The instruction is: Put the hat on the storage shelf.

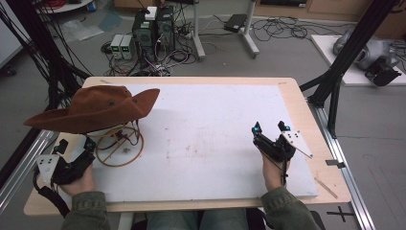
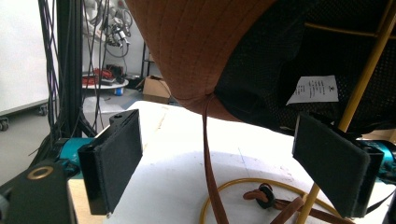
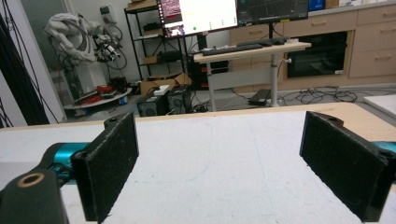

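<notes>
Brown hat (image 1: pixel 95 109) sits on wire stand (image 1: pixel 118 146) at counter's (image 1: pixel 215 139) left edge, untouched; left gripper (image 2: pixel 219 168) jaws open beneath brim, right gripper (image 1: pixel 271 130) open, idle near right edge.

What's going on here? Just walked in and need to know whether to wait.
A person sits at the table with a gripper in each hand. A brown hat rests on a yellow wire stand. The left gripper is open beside the stand, its fingers just under the brim, gripping nothing. The right gripper sits open over bare tabletop.
</notes>
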